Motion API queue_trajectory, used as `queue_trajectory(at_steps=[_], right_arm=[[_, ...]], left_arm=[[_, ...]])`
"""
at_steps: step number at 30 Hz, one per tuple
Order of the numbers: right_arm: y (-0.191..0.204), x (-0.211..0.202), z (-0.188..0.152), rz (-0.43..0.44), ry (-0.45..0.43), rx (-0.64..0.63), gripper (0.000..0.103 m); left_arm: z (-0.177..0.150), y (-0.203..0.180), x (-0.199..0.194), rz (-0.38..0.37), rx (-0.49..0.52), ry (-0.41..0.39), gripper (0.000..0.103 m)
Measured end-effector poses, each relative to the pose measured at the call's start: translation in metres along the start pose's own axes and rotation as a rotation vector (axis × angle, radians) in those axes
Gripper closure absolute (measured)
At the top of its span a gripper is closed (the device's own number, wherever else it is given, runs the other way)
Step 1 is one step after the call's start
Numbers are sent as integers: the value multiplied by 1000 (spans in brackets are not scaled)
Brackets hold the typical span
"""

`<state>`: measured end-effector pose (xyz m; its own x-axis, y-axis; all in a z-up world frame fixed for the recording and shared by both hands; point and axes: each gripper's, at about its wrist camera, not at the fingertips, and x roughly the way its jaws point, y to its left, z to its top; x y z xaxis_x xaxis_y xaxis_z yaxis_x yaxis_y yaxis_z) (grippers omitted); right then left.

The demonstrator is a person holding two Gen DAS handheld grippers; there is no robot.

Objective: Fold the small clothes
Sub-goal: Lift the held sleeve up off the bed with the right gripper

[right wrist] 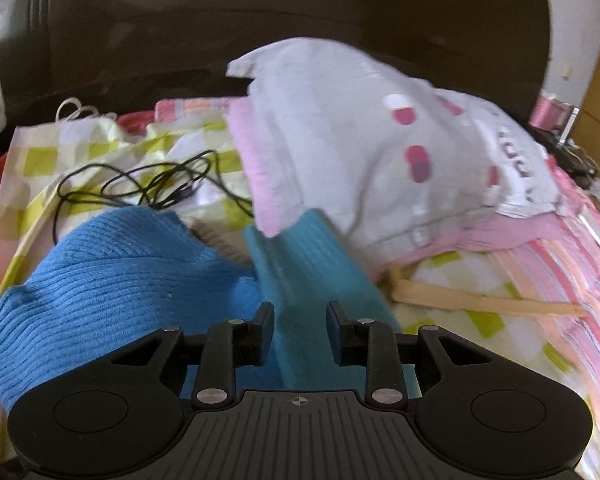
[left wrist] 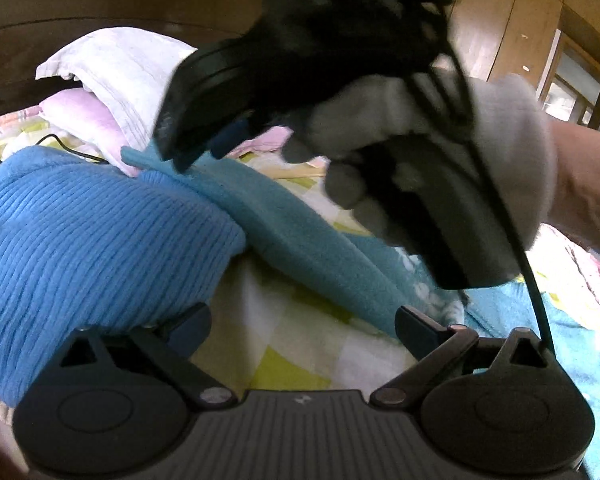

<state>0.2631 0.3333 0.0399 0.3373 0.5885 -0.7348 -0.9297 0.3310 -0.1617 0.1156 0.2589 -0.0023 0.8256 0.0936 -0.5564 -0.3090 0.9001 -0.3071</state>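
Observation:
A teal fleece garment (left wrist: pixel 300 236) lies stretched across the checkered bedspread (left wrist: pixel 284 364). A blue ribbed knit garment (left wrist: pixel 80 240) lies bunched to its left. My left gripper (left wrist: pixel 300 328) is open and empty, low over the bedspread between the two garments. In the left wrist view my right gripper (left wrist: pixel 196 152), held by a grey-gloved hand (left wrist: pixel 500 152), hovers at the far end of the teal garment. In the right wrist view my right gripper (right wrist: pixel 300 320) is partly open with the teal garment (right wrist: pixel 312 276) running between its fingers. The blue knit (right wrist: pixel 112 288) lies at the left.
A white pillow with pink dots (right wrist: pixel 380 152) rests on a pink cloth (right wrist: pixel 256 184) near the dark headboard (right wrist: pixel 260 20). A black cable (right wrist: pixel 140 184) is coiled on the bedspread behind the blue knit. A tan strap (right wrist: pixel 480 300) lies at the right.

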Motion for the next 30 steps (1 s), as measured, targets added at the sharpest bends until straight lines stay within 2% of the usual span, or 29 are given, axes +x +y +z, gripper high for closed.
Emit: queue_trajectory(at_steps=[3,8,10,13,16,23,30], right_arm=[[7,13,4,-1,17,-29,69],[14,31,7,-42,50,-38,69],[12,32,6,-55,49,-17,72],[10,27,5,-66,38,8,83],[6,13,6,-90,8,29,94],[-32,-41,-2,-164,-102,188,96],[-86,-111,-38,-247,-187,377,96]], left_arm=[[0,1,1,-2,-2,3,0],[-3,-2,1,7,18,3,0],[-3,-3,2,8,21,2,0],[-4,-6,2,8,28,0,0],[-6,-7,3,19,47,-11,0],[-7,-12,0,19,57,-26,0],[-17,-19,0,32,97,-41,0]])
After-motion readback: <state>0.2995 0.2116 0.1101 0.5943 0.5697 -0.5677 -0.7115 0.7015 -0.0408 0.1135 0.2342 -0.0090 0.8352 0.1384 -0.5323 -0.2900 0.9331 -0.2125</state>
